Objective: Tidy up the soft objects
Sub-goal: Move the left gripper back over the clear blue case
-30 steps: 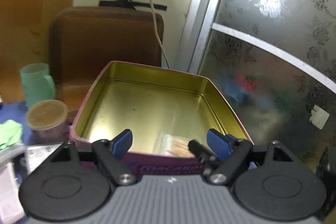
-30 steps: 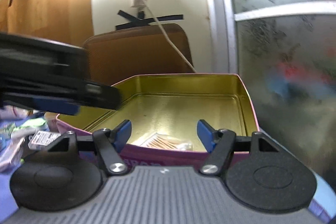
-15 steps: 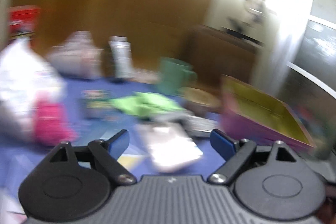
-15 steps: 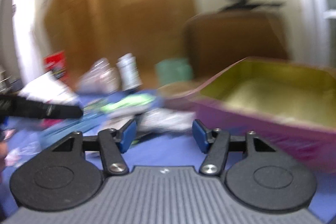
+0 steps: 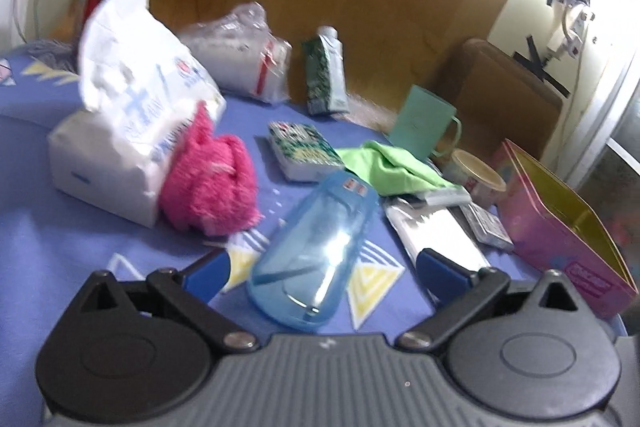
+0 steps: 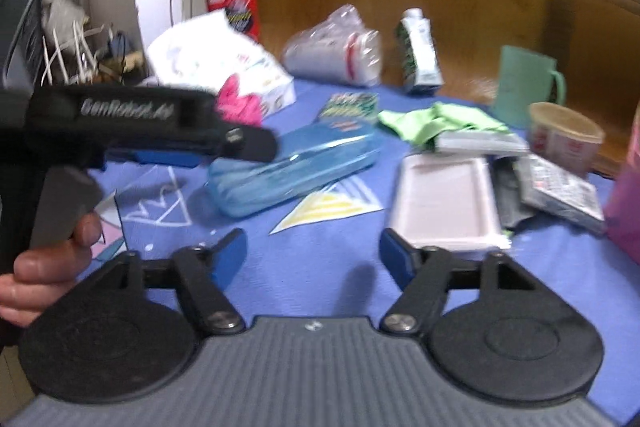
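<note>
1. Left wrist view: our left gripper (image 5: 322, 269) has just been opening and now stands wide, its blue pads apart with nothing pressed between them. The near end of the clear blue case (image 5: 316, 255) lies between the pads, on the purple cloth (image 5: 60, 251). The soft things sit further off: the pink fluffy cloth (image 5: 210, 179) leans against the white tissue pack (image 5: 128, 131), and the green cloth (image 5: 390, 167) lies near the mint cup (image 5: 424, 121). The pink tin (image 5: 560, 231) is at the right edge, open. We judge the next pick should go past the hard case and pinch the pink cloth deep in its bulk.

2. Right wrist view: our right gripper (image 6: 312, 255) has also just been opening and stands fairly wide and empty over bare cloth, just beside the white tray (image 6: 444, 207). The left gripper's body crosses the left side, held by a hand (image 6: 48, 263), and hides part of the pink cloth. Motion blur smears the labels; the tin is cut off at the right edge.
</note>
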Demonstrator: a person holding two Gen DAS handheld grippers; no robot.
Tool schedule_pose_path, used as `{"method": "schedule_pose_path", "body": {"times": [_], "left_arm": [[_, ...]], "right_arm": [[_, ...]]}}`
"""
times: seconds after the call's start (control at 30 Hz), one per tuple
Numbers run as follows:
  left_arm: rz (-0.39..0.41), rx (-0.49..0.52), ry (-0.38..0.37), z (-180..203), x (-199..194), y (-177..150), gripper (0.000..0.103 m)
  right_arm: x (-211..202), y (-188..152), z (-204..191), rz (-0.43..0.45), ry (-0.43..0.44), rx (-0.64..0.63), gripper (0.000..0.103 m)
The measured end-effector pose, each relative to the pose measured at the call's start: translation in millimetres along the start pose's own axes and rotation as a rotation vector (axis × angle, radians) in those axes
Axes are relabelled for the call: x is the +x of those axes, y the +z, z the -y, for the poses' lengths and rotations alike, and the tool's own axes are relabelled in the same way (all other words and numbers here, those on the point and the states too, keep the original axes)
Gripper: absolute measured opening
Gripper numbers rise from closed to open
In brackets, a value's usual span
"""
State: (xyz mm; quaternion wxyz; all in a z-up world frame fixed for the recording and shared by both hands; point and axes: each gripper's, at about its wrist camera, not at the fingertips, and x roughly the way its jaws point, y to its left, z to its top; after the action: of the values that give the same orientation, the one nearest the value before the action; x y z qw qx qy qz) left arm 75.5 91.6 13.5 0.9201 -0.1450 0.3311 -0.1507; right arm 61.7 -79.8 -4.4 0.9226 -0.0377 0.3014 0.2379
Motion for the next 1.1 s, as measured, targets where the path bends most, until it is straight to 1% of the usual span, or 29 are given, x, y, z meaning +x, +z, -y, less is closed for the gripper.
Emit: {"method": "schedule_pose_path", "body": {"times": [0.1,0.17,0.3,0.43,0.5,0.6,0.7,0.83,0.97,1.1], "left_arm": [[-0.034,0.009,-0.044,5,7,-4,0.103],[-0.051,0.022,-0.065,8,11,-7,0.103],[-0.081,0.038,-0.121,17,16,-11,0.103],[-0.101,0.069,-0.19,35,19,-13,0.103],[-0.095,0.099,-0.208,45,17,-15,0.103],[-0.054,0.117,-0.223,49,4,-14,0.103],[-0.014,0.082,-0.206,39,-10,-8,0.103],[0.026,0.023,-0.12,13,-28,-3,0.103],[0.022,-0.021,-0.071,-2,-34,-4,0.103],[-0.002,-0.027,-0.062,-1,-32,-8,0.103]], "right_arm": [[6,1,-9,-0.02,0.004,-0.019,0.08],[9,2,-10,-0.027,-0.017,-0.024,0.081],[6,1,-4,-0.025,-0.027,-0.019,0.081],[-2,-7,2,-0.016,-0.052,-0.017,0.082],[-8,-10,7,-0.01,-0.067,-0.006,0.082],[-13,-11,14,-0.006,-0.068,0.023,0.082],[-15,-9,14,0.009,-0.059,0.023,0.085],[-5,-6,10,0.001,-0.056,0.0,0.086],[5,-1,10,0.003,-0.04,0.002,0.087],[11,4,13,0.003,-0.033,0.013,0.087]]}}
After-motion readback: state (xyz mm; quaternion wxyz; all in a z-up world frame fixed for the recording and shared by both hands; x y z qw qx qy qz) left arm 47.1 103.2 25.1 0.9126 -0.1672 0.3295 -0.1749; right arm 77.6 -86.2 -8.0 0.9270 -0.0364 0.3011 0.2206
